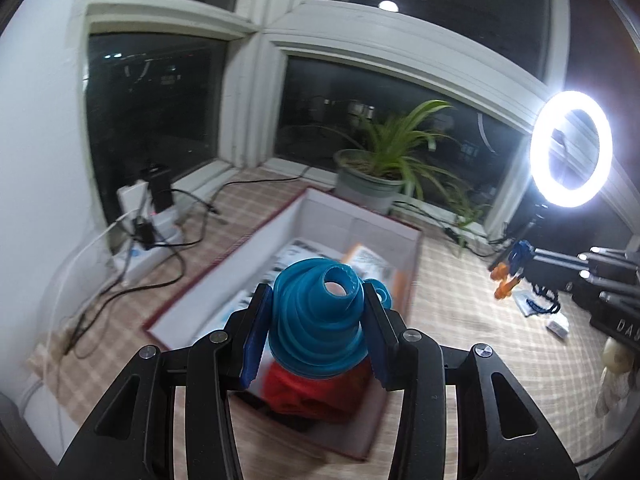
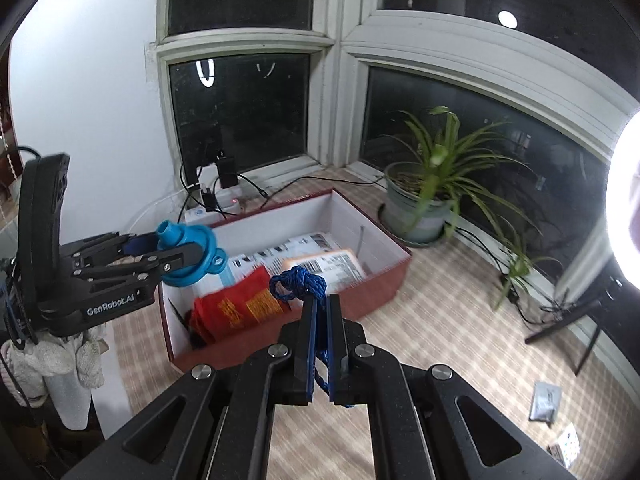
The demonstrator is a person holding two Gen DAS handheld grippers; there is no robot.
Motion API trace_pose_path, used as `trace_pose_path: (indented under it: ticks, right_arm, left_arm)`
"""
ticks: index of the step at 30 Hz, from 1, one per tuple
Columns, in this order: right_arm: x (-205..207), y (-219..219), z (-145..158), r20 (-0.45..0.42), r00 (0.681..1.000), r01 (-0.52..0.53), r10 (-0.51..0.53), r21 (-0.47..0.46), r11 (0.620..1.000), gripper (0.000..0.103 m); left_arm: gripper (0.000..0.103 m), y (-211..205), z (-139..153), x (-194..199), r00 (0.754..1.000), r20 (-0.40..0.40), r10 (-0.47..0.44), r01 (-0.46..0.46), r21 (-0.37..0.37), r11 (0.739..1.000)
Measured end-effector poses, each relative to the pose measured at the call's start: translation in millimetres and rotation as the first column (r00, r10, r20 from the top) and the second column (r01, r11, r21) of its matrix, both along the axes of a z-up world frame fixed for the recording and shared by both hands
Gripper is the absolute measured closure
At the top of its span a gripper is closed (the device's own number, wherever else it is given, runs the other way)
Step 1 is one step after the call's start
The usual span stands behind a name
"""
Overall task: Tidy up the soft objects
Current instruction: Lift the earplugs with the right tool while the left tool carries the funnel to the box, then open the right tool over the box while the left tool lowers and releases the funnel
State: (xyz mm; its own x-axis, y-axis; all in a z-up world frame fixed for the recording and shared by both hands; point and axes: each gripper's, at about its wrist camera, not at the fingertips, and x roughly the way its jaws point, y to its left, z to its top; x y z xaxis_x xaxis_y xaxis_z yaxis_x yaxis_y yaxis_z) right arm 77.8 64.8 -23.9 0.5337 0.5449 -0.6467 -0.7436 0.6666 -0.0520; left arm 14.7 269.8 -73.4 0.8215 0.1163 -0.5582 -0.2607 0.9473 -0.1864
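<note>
Left gripper [image 1: 316, 312]: clamped on teal funnel [image 1: 320, 312].
Right gripper [image 2: 322, 308]: pinching blue cord [image 2: 298, 282].
Surface [image 2: 440, 320]: checkered cloth, red box [image 2: 384, 280] beneath.

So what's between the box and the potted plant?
Right wrist view: a bare strip of checked cloth separates the open box from the potted plant, crossed only by a black cable.

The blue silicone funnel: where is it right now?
The blue funnel is clamped between the left gripper fingers, held in the air above the near end of the red open box, over the red packet.
</note>
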Motion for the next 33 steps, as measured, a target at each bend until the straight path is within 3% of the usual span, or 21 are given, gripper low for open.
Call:
trace_pose_path:
  ticks: [12,27,33]
  right_arm:
    - [27,69,-7,-0.051,0.997,-0.061,0.06,-0.009,0.998,0.099]
    - [62,123,-50,-0.235,0.966,-0.11,0.106,-0.006,0.994,0.099]
    - [76,136,-61,-0.296,0.949,-0.106,0.104,0.009,0.994,0.097]
  left_arm:
    - [0.061,37,-16,5,0.998,-0.029,0.054,-0.055,-0.03,0.998]
    - [0.06,50,-29,19,0.995,-0.073,0.066,-0.07,-0.052,0.996]
    - [0.055,51,-32,22,0.994,-0.091,0.063,-0.068,-0.057,0.996]
